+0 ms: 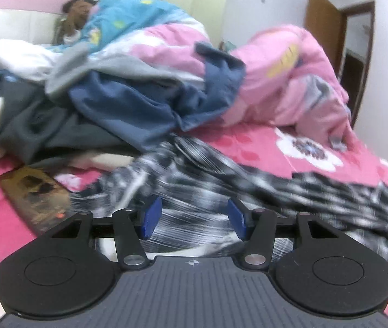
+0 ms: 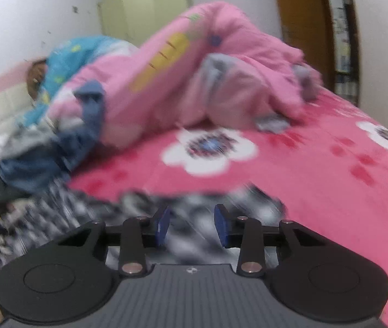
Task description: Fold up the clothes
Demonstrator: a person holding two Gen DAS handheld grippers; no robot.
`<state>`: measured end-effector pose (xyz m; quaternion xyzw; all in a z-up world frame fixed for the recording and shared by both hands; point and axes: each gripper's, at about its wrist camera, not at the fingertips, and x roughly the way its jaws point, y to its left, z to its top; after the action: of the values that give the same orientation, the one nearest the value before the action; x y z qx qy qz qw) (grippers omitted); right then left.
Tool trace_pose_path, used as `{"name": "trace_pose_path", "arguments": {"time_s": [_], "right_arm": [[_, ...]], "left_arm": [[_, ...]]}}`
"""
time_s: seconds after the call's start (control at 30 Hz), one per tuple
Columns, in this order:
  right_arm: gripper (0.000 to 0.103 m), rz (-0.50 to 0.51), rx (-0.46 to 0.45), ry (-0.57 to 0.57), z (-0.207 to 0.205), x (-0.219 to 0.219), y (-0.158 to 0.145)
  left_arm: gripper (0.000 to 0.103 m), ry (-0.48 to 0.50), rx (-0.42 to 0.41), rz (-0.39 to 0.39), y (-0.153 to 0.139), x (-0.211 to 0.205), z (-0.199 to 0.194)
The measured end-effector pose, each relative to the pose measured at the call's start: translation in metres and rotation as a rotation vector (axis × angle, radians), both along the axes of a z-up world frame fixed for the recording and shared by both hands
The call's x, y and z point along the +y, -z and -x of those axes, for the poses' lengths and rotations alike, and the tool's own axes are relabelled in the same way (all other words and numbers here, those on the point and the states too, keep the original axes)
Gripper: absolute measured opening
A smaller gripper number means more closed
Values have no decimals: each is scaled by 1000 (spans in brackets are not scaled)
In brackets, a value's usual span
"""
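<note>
A bed in pink flowered sheet [image 2: 289, 169] holds a heaped clothes pile [image 1: 98, 104]; the black-and-white checked shirt [image 1: 221, 180] lies crumpled, unfolded. Left claw [image 1: 194, 218] and right claw [image 2: 192, 225] hover half-open, empty above it, folding barely begun

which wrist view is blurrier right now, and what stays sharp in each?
Right wrist view is blurrier: the checked garment and flowered bedsheet smear with motion. Left wrist view is milder, but the garment streaks too. In both, only the gripper bodies and blue fingers stay crisp. Fisheye bends the door frame. No glare.
</note>
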<state>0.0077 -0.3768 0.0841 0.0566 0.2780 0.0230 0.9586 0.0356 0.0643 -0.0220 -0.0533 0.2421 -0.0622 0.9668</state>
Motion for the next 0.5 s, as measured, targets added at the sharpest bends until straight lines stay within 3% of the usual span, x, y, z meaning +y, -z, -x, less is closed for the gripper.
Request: {"name": "trace_pose_path", "arguments": {"time_s": [0.13, 0.23, 0.33, 0.5], "right_arm": [[42, 204, 53, 46, 42, 4, 30], [57, 287, 71, 65, 65, 4, 43], [63, 263, 78, 144, 72, -10, 46], [69, 129, 100, 300, 55, -62, 65]], "left_arm": [[53, 3, 57, -47, 14, -10, -9], [53, -15, 94, -72, 21, -11, -14], [54, -35, 118, -88, 25, -11, -16], [54, -44, 127, -117, 27, -14, -16]]}}
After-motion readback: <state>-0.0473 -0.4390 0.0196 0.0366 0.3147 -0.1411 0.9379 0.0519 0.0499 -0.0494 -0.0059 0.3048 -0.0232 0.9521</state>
